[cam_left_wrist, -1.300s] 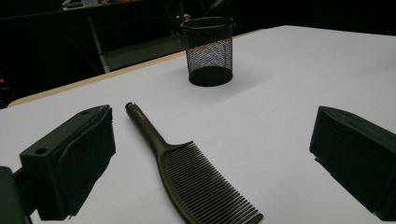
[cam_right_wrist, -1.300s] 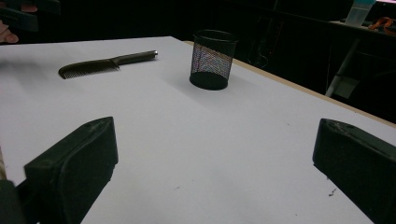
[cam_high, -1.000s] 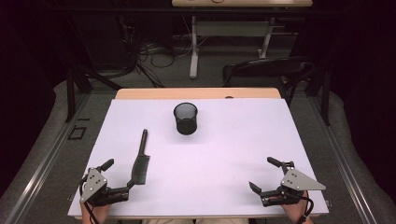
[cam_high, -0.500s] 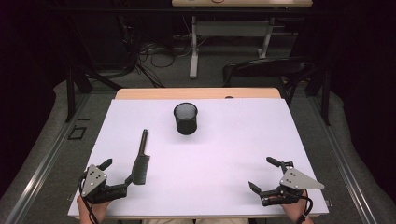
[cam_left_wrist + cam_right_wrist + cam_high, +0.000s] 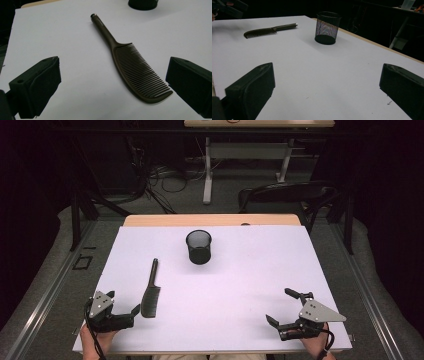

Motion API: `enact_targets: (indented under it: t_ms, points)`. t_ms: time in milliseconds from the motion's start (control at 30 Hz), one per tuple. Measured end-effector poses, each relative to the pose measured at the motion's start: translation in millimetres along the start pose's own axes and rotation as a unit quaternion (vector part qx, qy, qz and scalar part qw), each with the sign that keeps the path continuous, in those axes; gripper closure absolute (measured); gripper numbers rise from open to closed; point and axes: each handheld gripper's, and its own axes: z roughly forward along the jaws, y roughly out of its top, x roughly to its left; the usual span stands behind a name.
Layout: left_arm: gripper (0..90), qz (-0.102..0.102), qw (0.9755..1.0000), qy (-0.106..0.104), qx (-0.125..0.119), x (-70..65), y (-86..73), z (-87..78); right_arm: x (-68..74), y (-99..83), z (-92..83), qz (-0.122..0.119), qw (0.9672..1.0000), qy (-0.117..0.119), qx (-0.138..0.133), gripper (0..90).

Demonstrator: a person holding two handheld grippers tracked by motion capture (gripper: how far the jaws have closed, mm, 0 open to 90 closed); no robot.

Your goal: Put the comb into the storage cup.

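A dark comb [image 5: 150,290] is lying flat on the near left of the white table [image 5: 240,285], its handle pointing far. Its toothed end is being flanked by the left gripper [image 5: 122,307], whose jaws, just opened further, are being held wide without touching it. A mesh cup [image 5: 199,247] is standing upright farther off. At the near right, the right gripper [image 5: 282,307] is being held wide over bare table.

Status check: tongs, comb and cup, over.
Both tongs, left and right, open, empty. Comb flat by left tongs. Cup upright, path clear.
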Motion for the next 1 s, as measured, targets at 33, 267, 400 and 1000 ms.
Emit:
enact_targets:
  t_ms: [33, 267, 400, 1000]
  points:
    - [0.2, 0.0, 1.0, 0.0, 0.002, 0.6, -0.1, 1.0, 0.0, 0.0, -0.1, 0.0, 1.0, 0.0, 0.002, 0.0]
    - [8.7, 0.003, 0.9998, 0.001, 0.021, 1.8, 0.2, 3.9, -0.3, -0.3, 0.7, 0.002, 1.0, 0.002, 0.007, 0.0]
    - [20.7, 0.006, 0.9997, 0.001, 0.024, 1.0, 0.4, 3.7, 0.1, -0.2, 0.8, 0.002, 1.0, 0.003, 0.006, 0.0]
    - [90.0, 0.049, 0.9933, -0.024, 0.102, -11.7, -2.5, 14.4, 0.3, -0.2, 1.0, 0.001, 1.0, 0.006, 0.005, 0.0]
